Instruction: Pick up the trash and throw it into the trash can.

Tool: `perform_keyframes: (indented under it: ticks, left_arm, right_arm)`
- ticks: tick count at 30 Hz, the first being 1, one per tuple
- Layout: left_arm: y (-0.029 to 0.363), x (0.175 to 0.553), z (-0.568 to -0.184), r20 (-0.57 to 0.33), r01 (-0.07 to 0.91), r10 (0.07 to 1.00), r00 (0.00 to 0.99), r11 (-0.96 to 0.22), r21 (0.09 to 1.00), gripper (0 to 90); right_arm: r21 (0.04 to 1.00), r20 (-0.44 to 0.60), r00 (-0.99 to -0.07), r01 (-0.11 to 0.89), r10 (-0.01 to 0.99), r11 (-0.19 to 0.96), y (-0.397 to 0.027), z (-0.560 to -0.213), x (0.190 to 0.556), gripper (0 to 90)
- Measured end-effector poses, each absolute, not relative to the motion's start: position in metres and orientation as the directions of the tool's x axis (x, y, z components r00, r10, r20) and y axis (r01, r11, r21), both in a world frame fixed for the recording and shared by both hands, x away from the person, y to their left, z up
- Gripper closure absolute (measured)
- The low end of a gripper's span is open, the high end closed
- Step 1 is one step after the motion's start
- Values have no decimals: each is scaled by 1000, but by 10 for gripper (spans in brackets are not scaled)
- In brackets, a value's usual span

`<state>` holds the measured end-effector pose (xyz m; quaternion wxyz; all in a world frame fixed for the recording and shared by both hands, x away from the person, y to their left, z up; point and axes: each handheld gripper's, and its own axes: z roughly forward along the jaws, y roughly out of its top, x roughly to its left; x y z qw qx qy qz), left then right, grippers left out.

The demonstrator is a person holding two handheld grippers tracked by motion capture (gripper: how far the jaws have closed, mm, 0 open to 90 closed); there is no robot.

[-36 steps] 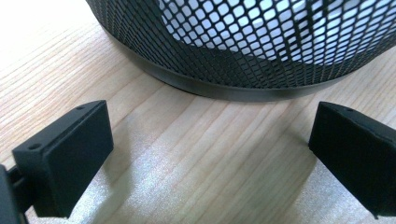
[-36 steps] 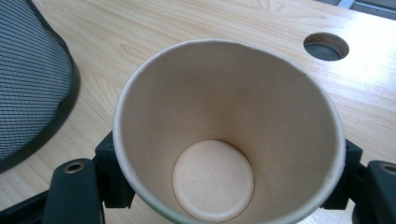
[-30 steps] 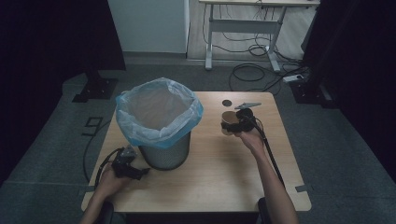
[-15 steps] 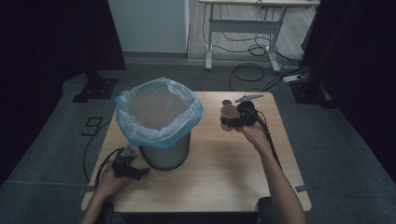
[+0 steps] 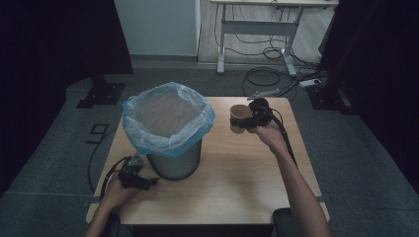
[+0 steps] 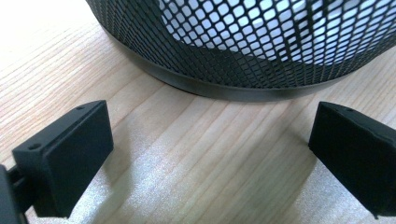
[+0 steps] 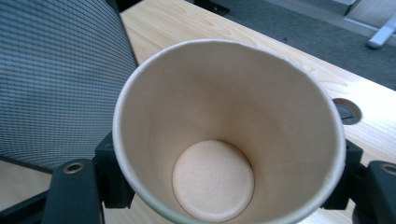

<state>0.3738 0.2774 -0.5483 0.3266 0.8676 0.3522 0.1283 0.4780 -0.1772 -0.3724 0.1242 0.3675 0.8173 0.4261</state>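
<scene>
Right claw [image 5: 245, 120] is clamping an empty brown paper cup [image 5: 239, 118] above the wooden desk [image 5: 237, 182], at three o'clock of the blue-lined black mesh bin [image 5: 170, 128]; left claw [image 5: 150, 181] is gaping wide at its seven o'clock.

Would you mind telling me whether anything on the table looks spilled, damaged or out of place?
Nothing stands out. The paper cup in the right gripper looks empty and undented, the mesh bin stands upright with its blue liner in place, and the table shows no spill.
</scene>
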Motion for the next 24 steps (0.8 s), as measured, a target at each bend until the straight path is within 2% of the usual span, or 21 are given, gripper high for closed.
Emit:
perform_keyframes:
  ticks: [24]
  left_arm:
    - [277, 374, -548, -7, 527, 695, 719, -538, 657, 0]
  right_arm:
    - [793, 124, -741, 474, 660, 383, -152, -299, 478, 253]
